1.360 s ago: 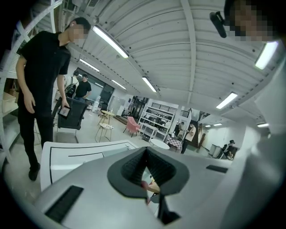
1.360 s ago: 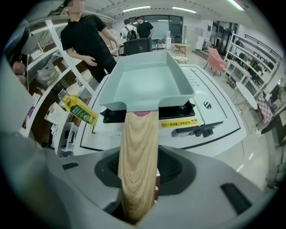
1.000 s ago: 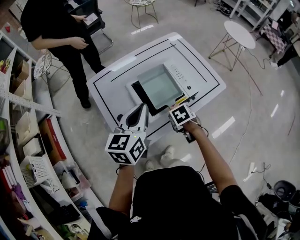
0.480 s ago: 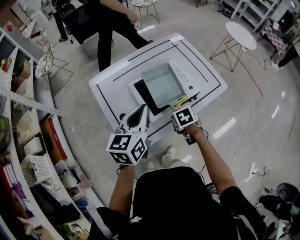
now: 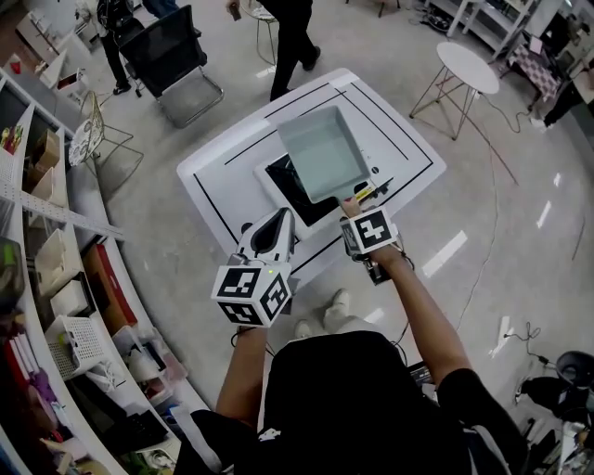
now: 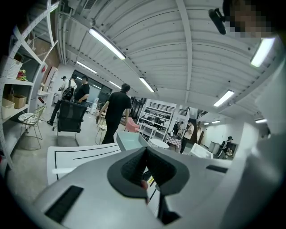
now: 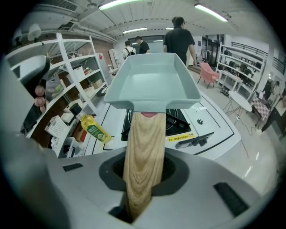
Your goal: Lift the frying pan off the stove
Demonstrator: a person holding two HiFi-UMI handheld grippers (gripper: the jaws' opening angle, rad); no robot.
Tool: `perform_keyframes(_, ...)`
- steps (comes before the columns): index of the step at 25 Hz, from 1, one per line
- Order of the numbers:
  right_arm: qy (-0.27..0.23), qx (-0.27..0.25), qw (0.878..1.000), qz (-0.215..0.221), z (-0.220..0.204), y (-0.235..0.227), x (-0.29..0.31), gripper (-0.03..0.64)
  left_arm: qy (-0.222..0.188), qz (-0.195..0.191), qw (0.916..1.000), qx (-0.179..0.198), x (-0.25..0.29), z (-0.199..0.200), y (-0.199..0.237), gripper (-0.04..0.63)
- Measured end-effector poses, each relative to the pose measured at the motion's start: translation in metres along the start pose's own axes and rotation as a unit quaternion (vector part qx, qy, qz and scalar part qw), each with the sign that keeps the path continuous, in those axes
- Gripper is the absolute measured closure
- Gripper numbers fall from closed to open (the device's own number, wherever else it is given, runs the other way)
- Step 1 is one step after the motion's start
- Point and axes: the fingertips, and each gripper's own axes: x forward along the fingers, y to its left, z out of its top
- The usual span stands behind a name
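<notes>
The pale blue-green rectangular frying pan (image 5: 323, 153) hangs above the black stove top (image 5: 299, 202) on the white table (image 5: 223, 167), clear of the glass. My right gripper (image 5: 352, 203) is shut on its wooden handle. In the right gripper view the handle (image 7: 144, 152) runs up from between the jaws of my right gripper (image 7: 142, 183) to the pan (image 7: 154, 80), with the stove (image 7: 179, 121) below it. My left gripper (image 5: 276, 224) hovers at the table's near edge, left of the stove. In its own view my left gripper (image 6: 145, 179) is shut on nothing.
A black tool (image 7: 195, 141) lies on the table by a yellow label, right of the stove. An oil bottle (image 7: 93, 128) stands off the table's left. Shelves (image 5: 46, 250) line the left side. A chair (image 5: 172, 51), a person (image 5: 292, 28) and a round side table (image 5: 473, 65) stand beyond.
The pan has risen off the stove and swung away from me, baring the black glass. My right gripper rose with it. The person at the back walked right. My left gripper stayed put.
</notes>
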Motion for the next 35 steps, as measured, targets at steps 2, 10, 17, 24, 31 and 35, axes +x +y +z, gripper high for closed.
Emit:
perform_keyframes(2,-0.008,0.004,1.0,-0.004,0.001,0.006,-0.009,0.558,0.0,-0.006,1.0,0.003,-0.006,0.001,-0.001,0.584)
perform_keyframes(10,-0.03,0.016,0.999,-0.024,-0.009,0.034,-0.043,0.558,0.002,-0.036,0.9991,0.024,-0.035,0.002,-0.012,0.585)
perform_keyframes(17,-0.059,0.026,0.998,-0.028,-0.022,0.063,-0.069,0.558,0.005,-0.061,0.9975,0.036,-0.066,-0.006,-0.025,0.585)
perform_keyframes(24,-0.083,0.042,0.995,-0.027,-0.036,0.087,-0.096,0.558,0.001,-0.084,0.9955,0.044,-0.091,-0.01,-0.037,0.584)
perform_keyframes(31,-0.112,0.049,0.992,-0.03,-0.037,0.095,-0.118,0.558,-0.002,-0.097,0.9938,0.054,-0.103,-0.009,-0.048,0.585)
perform_keyframes(35,-0.125,0.04,0.991,-0.03,-0.038,0.094,-0.131,0.558,-0.01,-0.101,0.9931,0.058,-0.101,-0.005,-0.058,0.584)
